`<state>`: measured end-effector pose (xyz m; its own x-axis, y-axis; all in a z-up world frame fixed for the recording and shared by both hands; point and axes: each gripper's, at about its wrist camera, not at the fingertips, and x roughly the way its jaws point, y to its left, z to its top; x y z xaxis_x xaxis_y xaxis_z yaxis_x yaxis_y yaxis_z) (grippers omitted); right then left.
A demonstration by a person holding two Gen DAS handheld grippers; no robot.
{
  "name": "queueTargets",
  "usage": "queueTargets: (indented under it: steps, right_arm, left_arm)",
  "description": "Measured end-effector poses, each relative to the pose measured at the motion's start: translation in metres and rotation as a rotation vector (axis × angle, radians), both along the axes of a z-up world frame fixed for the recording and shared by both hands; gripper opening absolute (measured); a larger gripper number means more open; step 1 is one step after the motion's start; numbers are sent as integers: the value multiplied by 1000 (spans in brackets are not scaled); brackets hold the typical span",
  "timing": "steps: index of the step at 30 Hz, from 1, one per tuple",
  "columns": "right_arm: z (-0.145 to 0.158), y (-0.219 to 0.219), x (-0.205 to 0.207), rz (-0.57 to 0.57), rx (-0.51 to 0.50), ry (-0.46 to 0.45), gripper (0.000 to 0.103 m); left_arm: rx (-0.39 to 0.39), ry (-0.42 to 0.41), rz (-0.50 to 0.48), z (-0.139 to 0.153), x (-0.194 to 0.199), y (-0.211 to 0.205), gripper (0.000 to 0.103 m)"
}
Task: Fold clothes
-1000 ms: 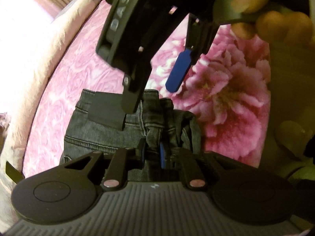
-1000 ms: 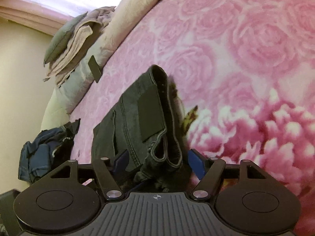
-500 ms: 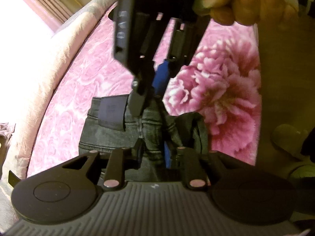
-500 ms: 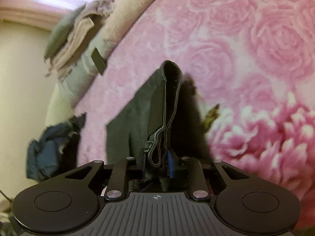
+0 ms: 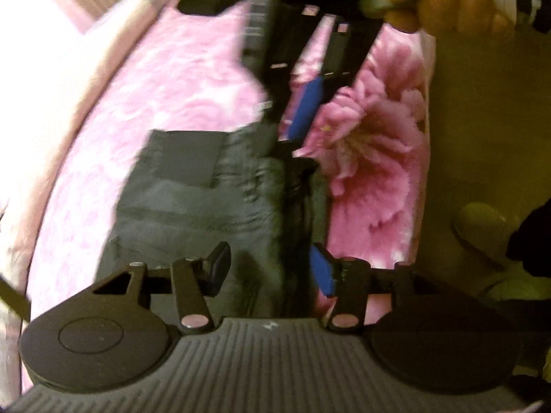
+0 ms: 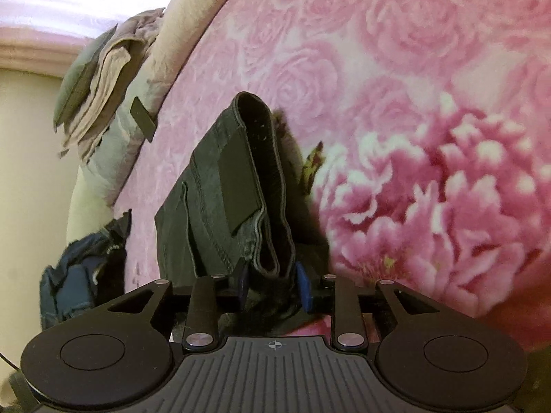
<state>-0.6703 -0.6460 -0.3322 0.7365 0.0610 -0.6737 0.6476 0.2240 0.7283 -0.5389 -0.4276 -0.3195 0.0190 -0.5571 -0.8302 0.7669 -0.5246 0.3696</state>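
Observation:
Dark grey jeans (image 5: 193,206) lie folded on the pink rose blanket (image 5: 165,79). My left gripper (image 5: 272,268) hovers over their near end. Its jaws are opening and stand clear of the cloth ridge between them. In the left wrist view my right gripper (image 5: 303,110) comes down from the top in a person's hand (image 5: 430,3), one blue pad showing. In the right wrist view the right gripper (image 6: 272,284) has the thick folded edge of the jeans (image 6: 234,186) between its pads. They still press on it while the jaws are opening slightly. That edge stands lifted.
A stack of folded clothes (image 6: 93,82) rests on the beige quilt (image 6: 179,34) along the bed's far side. A crumpled blue garment (image 6: 75,275) lies at the left. A yellowish floor (image 5: 482,120) lies past the blanket's right edge, with a pale rounded object (image 5: 482,223) on it.
The left gripper let go of the jeans and spread its jaws while pulling back. The right gripper, wide open a second ago, closed on the folded edge of the jeans.

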Motion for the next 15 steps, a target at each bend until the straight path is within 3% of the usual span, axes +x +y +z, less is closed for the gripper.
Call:
queueTargets:
  steps: [4, 8, 12, 15]
  right_arm:
    - [35, 12, 6, 102, -137, -3, 28]
    - [60, 28, 31, 239, -289, -43, 28]
    - [25, 26, 50, 316, -311, 50, 28]
    - [5, 13, 44, 288, -215, 40, 28]
  left_arm:
    - [-55, 41, 148, 21, 38, 25, 47]
    - [-19, 29, 324, 11, 74, 34, 47]
    - [30, 72, 443, -21, 101, 30, 50]
    - [34, 111, 483, -29, 113, 26, 62]
